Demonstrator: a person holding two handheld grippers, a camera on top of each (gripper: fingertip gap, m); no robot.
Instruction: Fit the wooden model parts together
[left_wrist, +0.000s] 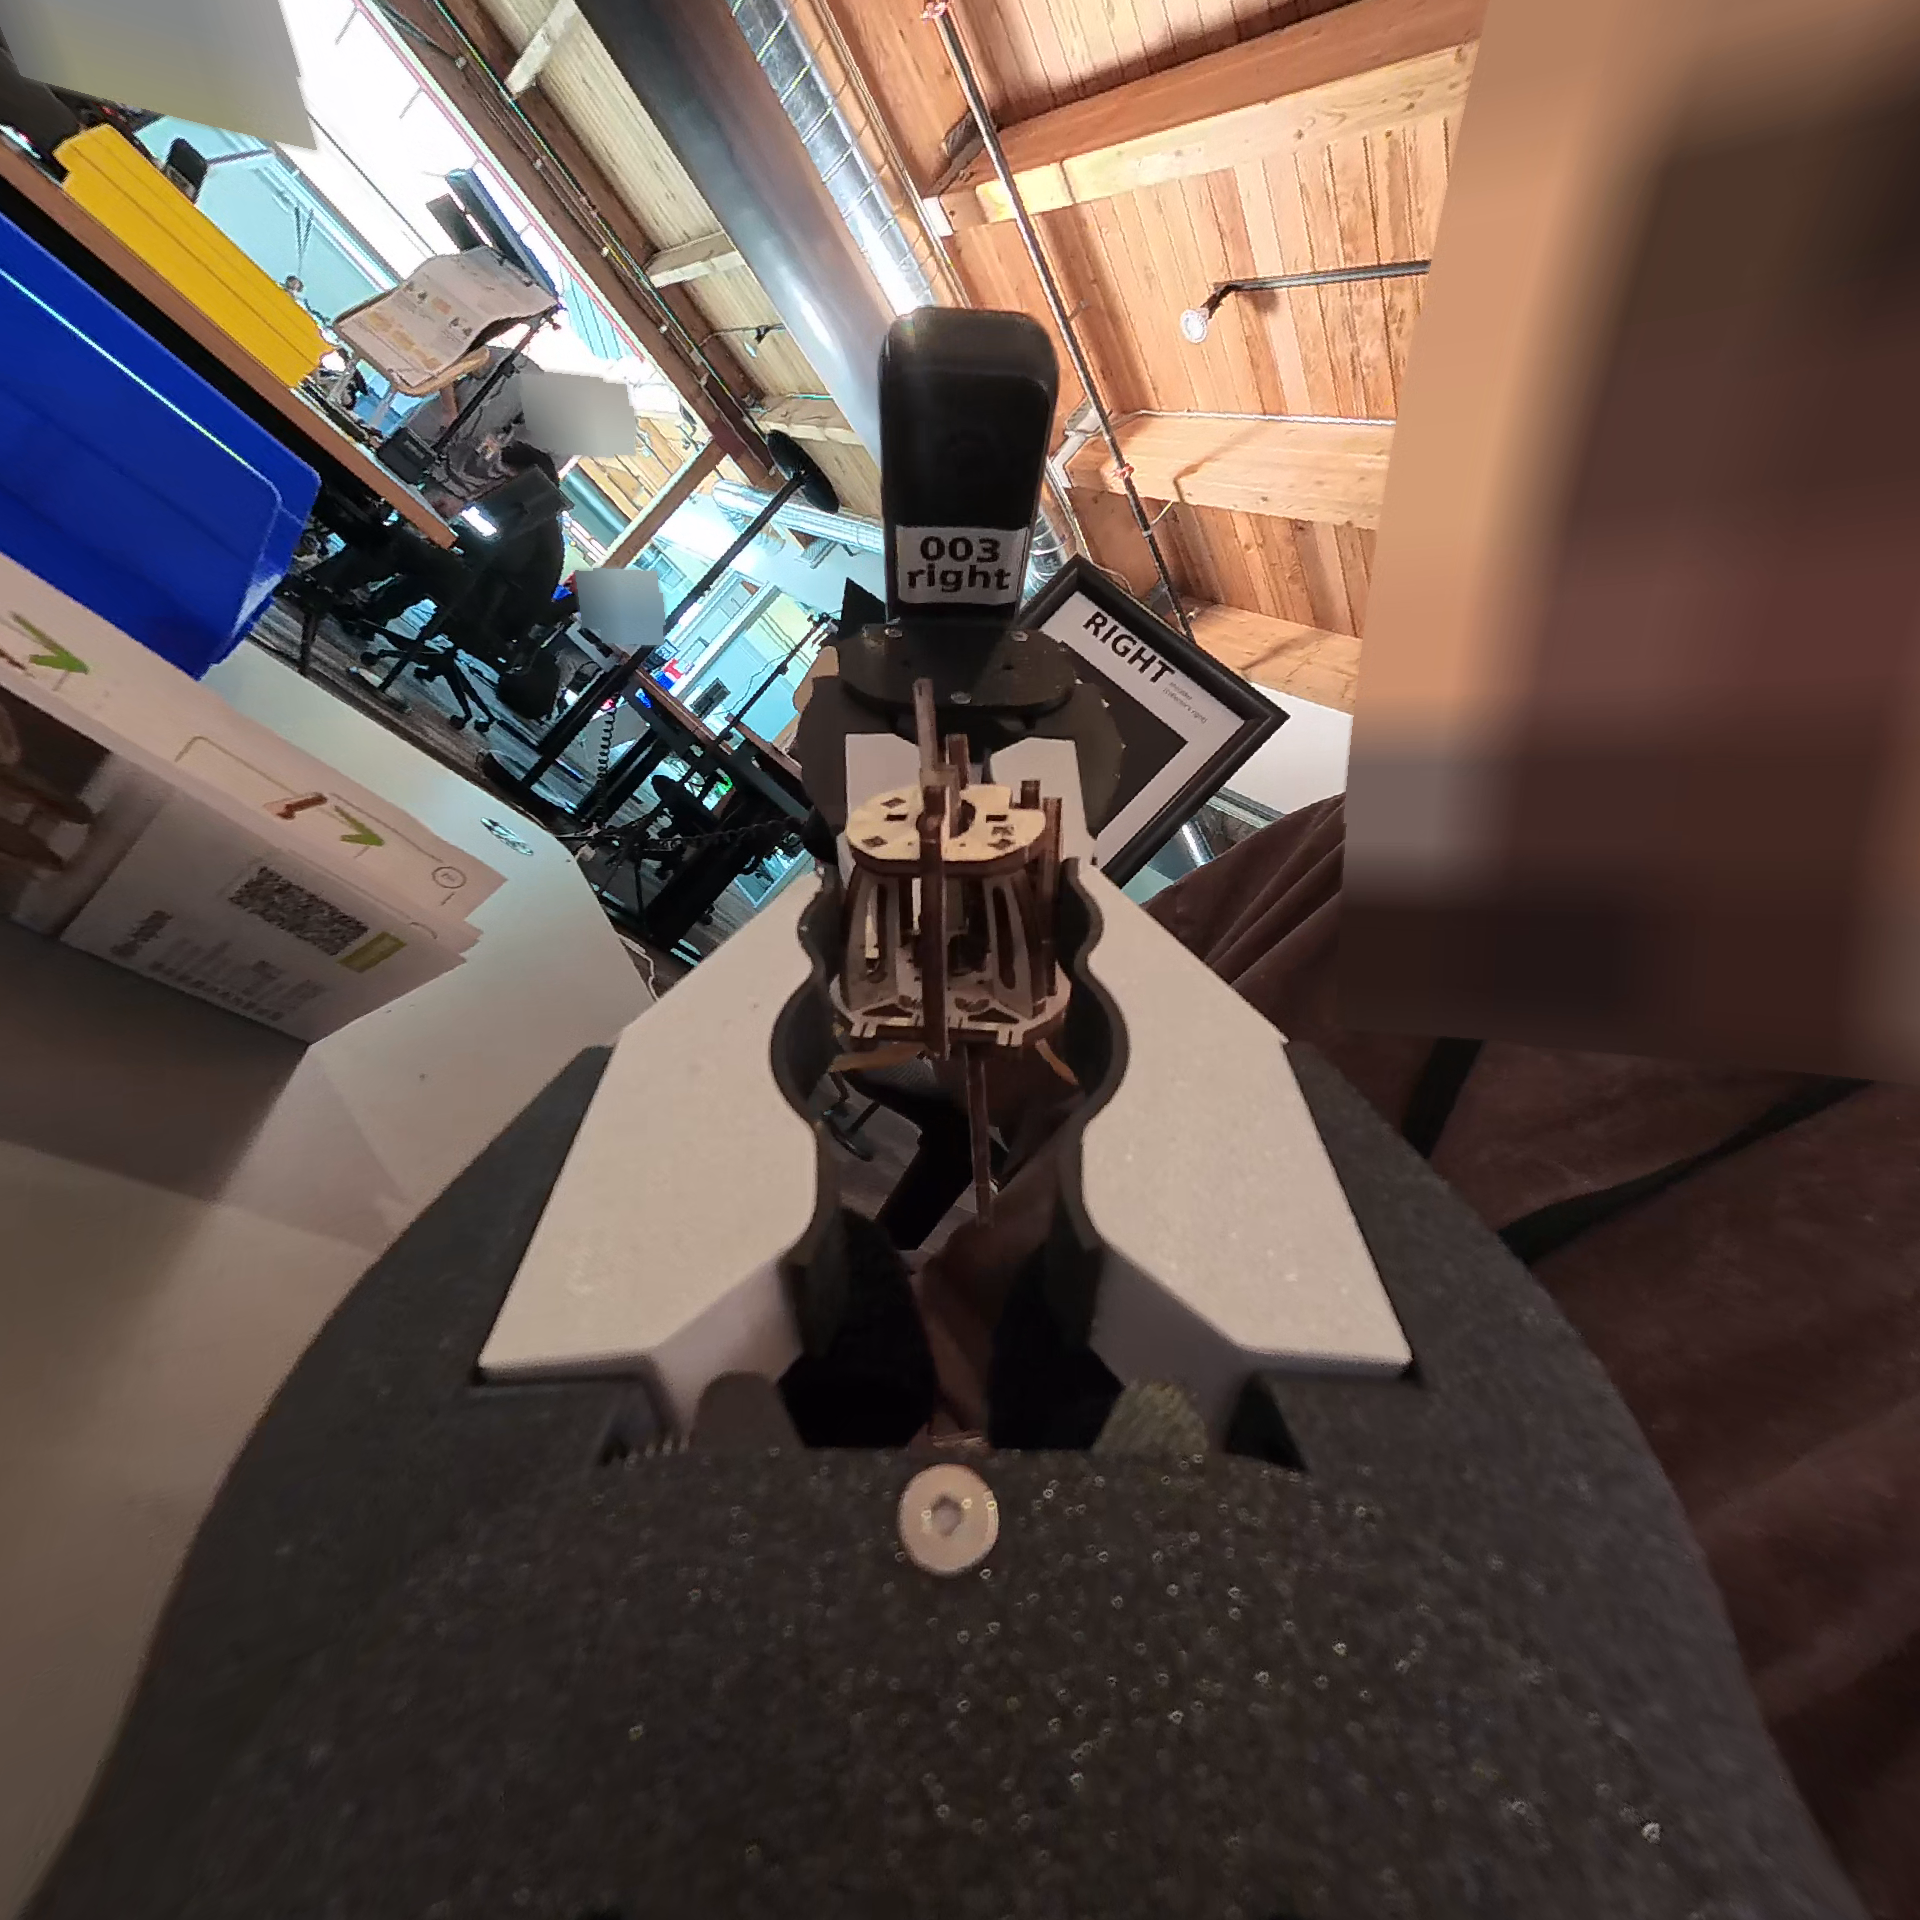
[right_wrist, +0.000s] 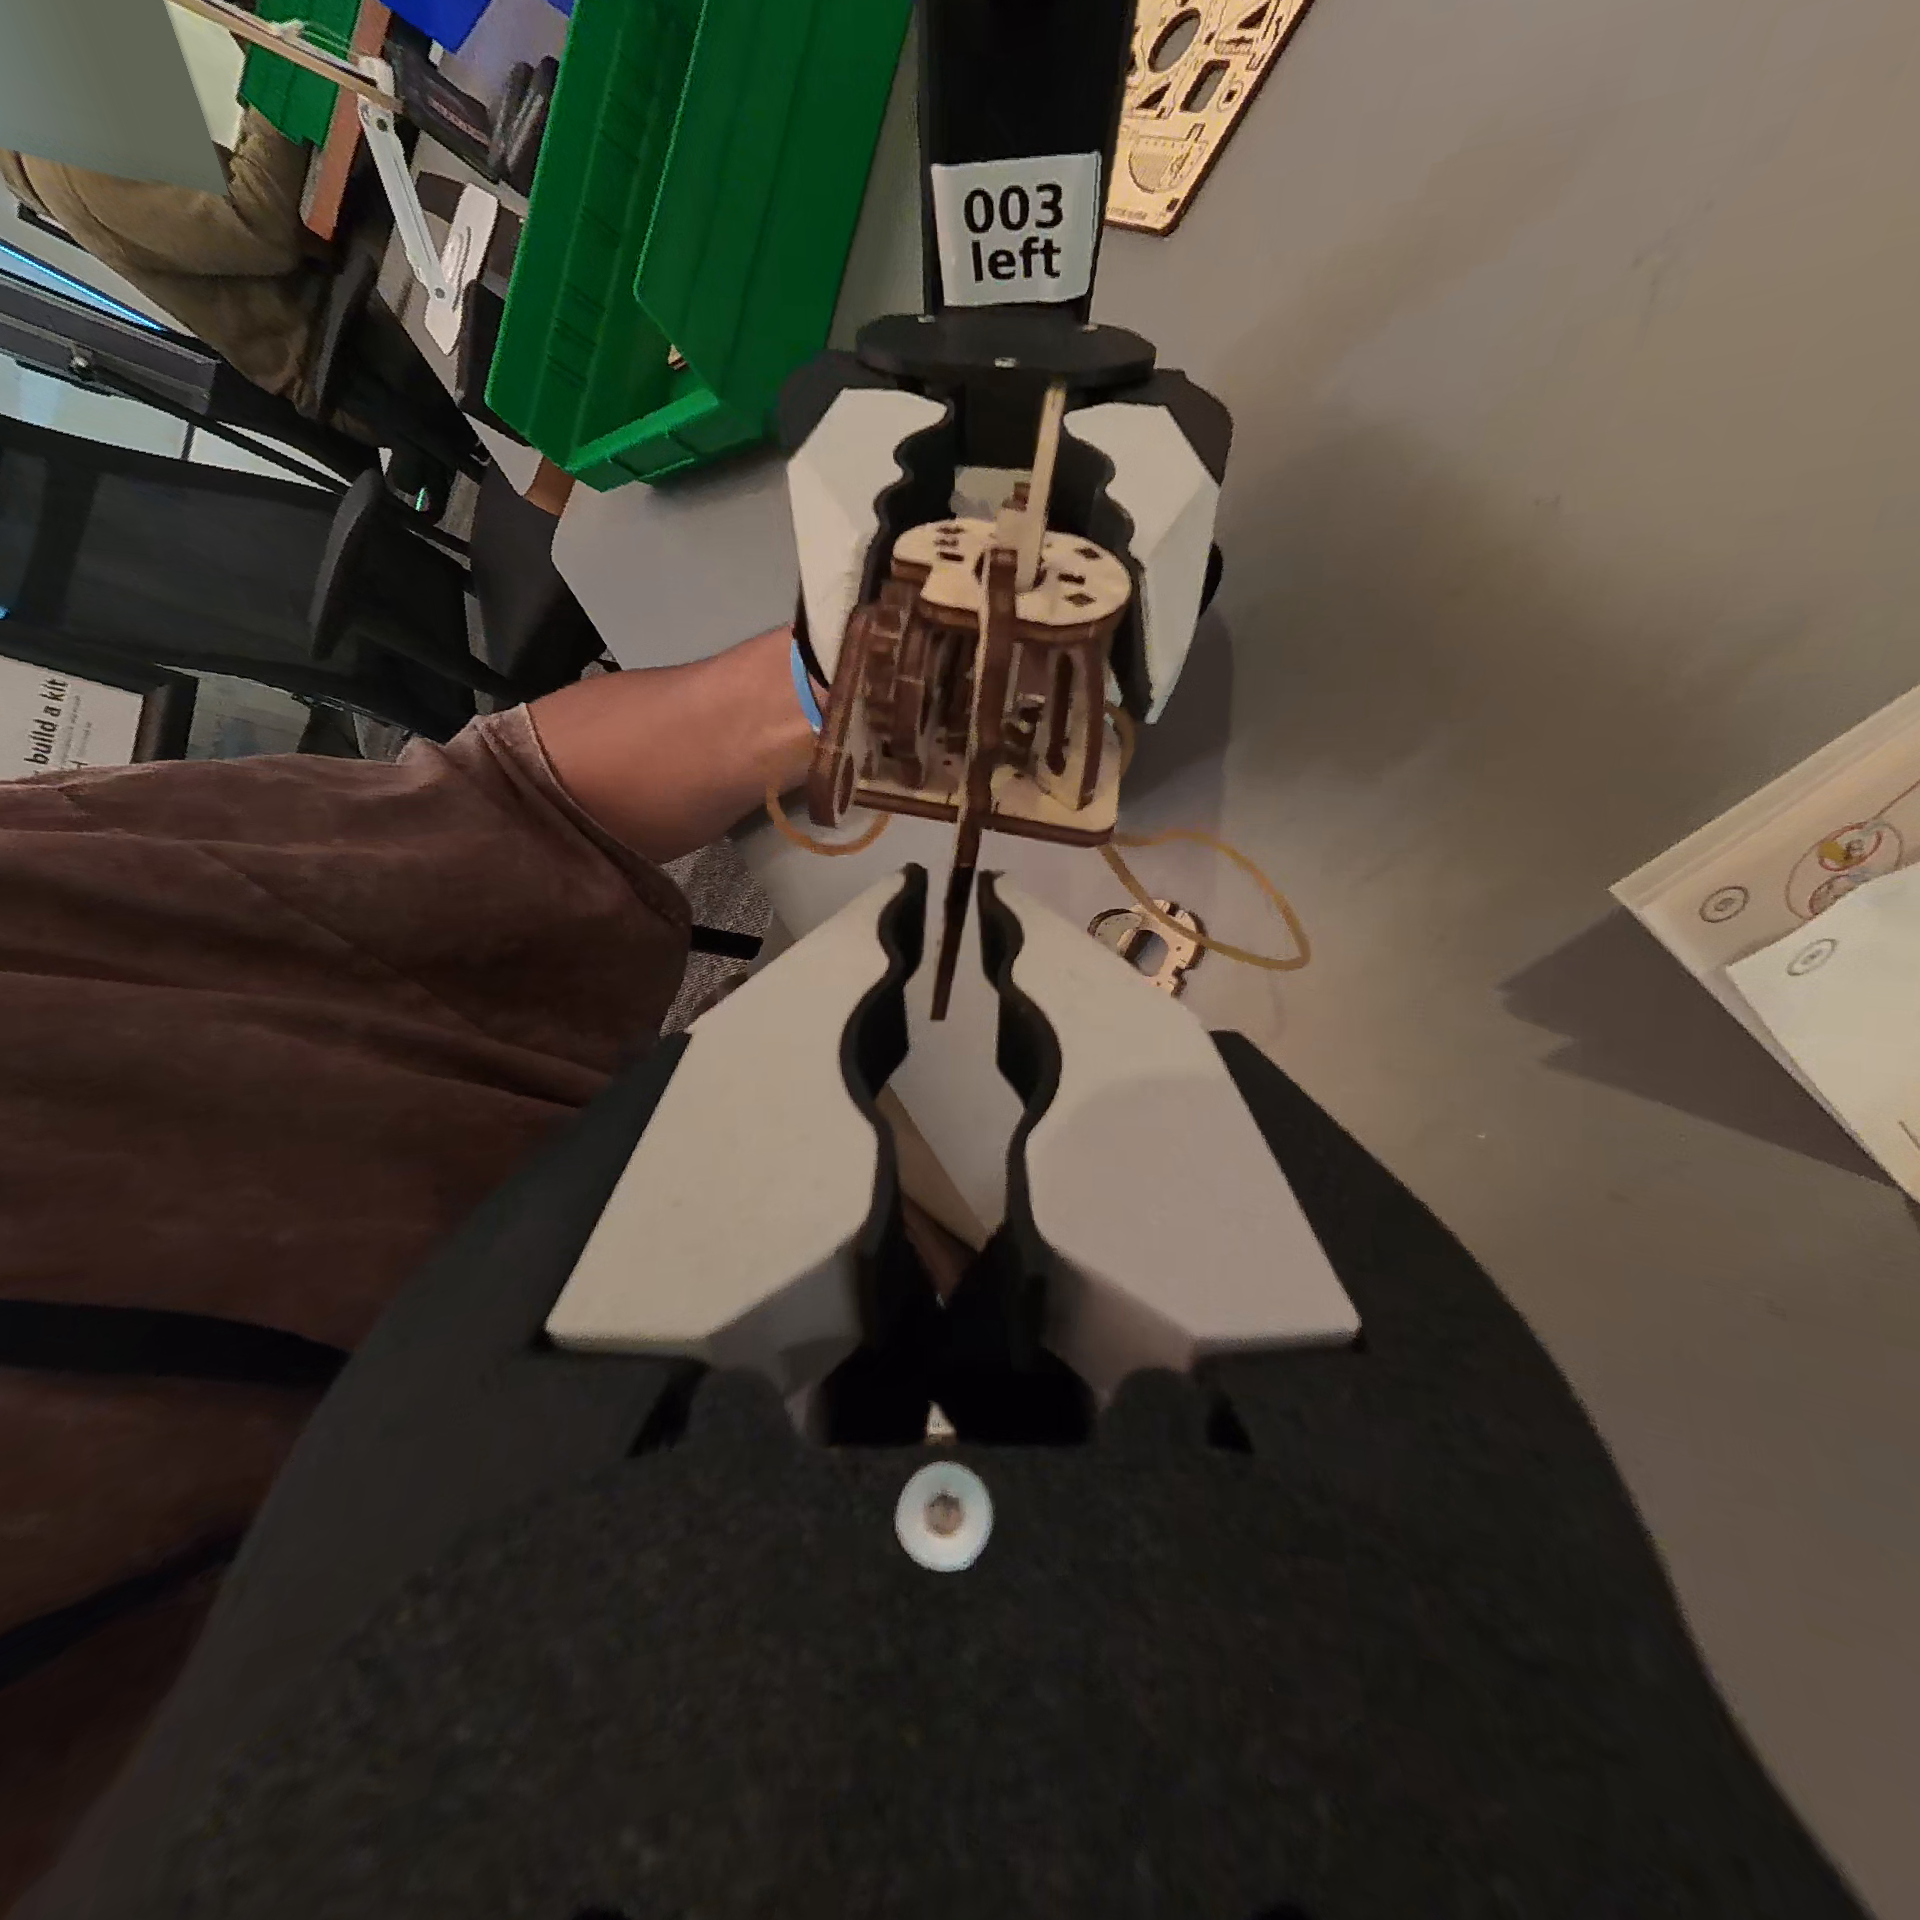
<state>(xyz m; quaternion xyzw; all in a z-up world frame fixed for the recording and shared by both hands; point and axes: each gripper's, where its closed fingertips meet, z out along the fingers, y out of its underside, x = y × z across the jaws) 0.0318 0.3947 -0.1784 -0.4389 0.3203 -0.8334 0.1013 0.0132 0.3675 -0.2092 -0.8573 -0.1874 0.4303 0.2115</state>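
We judge the build well along: the wooden model (right_wrist: 977, 686), a slotted round plate over ribs and gears, sits mid-frame gripped in our left tool (left_wrist: 951, 971), while a cut-out sheet (right_wrist: 1195, 104) at the upper right and a loose piece (right_wrist: 1148, 940) on the grey tabletop (right_wrist: 1558, 520) suggest parts remain. Our right tool (right_wrist: 951, 935) faces it from below, its fingers slightly parted around a thin wooden stick (right_wrist: 961, 904) running through the model; we cannot tell whether they actually pinch it.
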